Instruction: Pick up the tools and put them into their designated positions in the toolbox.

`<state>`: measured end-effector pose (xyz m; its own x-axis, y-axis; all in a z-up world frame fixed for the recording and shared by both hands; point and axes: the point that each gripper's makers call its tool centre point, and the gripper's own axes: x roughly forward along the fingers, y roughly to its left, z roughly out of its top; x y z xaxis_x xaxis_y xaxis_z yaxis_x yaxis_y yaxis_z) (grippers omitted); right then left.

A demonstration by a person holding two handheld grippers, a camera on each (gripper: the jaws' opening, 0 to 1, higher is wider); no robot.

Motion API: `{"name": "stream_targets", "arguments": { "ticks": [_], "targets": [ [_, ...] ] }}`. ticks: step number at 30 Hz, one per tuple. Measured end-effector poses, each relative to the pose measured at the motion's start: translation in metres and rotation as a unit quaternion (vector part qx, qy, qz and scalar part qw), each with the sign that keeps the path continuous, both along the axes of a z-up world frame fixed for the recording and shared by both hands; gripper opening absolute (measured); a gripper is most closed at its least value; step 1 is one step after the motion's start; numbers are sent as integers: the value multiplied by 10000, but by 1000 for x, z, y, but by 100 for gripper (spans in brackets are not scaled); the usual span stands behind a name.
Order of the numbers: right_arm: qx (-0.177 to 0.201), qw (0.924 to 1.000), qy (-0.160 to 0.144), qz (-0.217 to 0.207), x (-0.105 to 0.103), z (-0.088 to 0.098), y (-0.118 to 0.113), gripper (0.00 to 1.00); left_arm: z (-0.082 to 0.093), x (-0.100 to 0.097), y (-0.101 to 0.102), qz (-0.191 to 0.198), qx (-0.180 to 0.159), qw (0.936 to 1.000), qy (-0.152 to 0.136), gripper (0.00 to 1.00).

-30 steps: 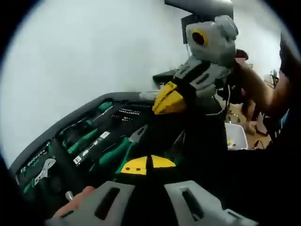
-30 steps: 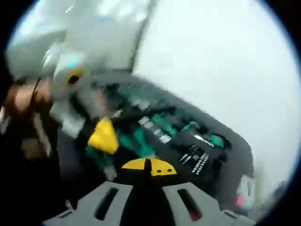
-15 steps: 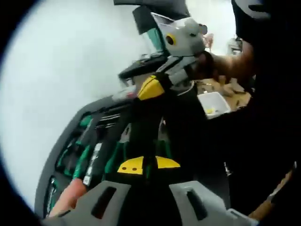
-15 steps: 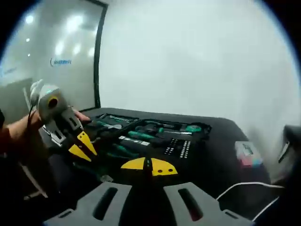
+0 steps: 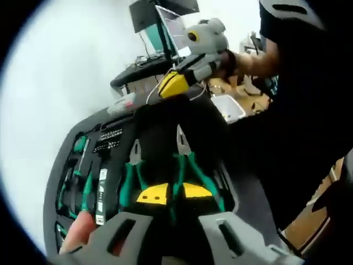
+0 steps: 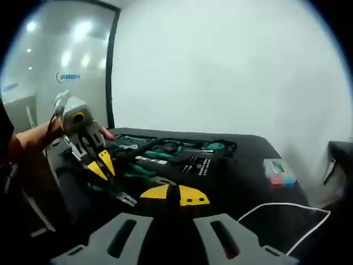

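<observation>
An open black toolbox [image 5: 66, 160] lies on a dark table, holding green-handled tools. Two pliers [image 5: 185, 160] with green handles lie side by side in it, just beyond my left gripper [image 5: 174, 194], whose yellow tips stand a narrow gap apart with nothing between them. My right gripper [image 5: 174, 84] hovers past the box's far end, held by a hand, its yellow tips together. In the right gripper view the toolbox [image 6: 212, 165] stretches ahead, my right gripper [image 6: 174, 194] is shut and empty, and the left gripper [image 6: 102, 164] hangs over the box's left part.
A small clear box [image 6: 276, 170] with coloured contents sits right of the toolbox, and a white cable [image 6: 276, 211] loops near it. A white bin [image 5: 229, 107], a laptop [image 5: 165, 25] and a person's dark clothing [image 5: 298, 110] are beyond the table.
My left gripper has tipped down over the toolbox, so the two pliers now show ahead of it, and its tips have parted slightly. The right gripper has drawn back.
</observation>
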<state>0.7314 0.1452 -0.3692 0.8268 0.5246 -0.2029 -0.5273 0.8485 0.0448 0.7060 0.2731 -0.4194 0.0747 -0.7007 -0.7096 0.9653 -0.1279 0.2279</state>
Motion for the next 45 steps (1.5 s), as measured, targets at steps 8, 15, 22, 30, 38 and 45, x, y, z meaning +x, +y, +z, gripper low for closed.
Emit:
{"name": "stream_targets", "arguments": {
  "ticks": [8,15,22,30,38,45],
  "targets": [
    [29,9999,16,136,1,-3,15,2,-4,3,-14,139,81,9998,-141,5],
    [-67,9992,200,353,4,-15,29,3,-4,3,-25,372,-43,9991,-213,4],
    [-281,9969,150,719,0,-13,77,4,21,10,12,1157,-633,9909,-273,3],
    [-1801,9786,-441,893,-3,-32,102,0,19,20,32,3447,-1497,9229,-833,3],
    [-1903,9765,-546,846,-1,-38,102,0,16,25,35,4399,-2331,8628,-879,2],
    [-1890,9782,-63,860,0,-45,99,0,-3,26,35,4293,-1784,8757,-1304,0]
  ]
}}
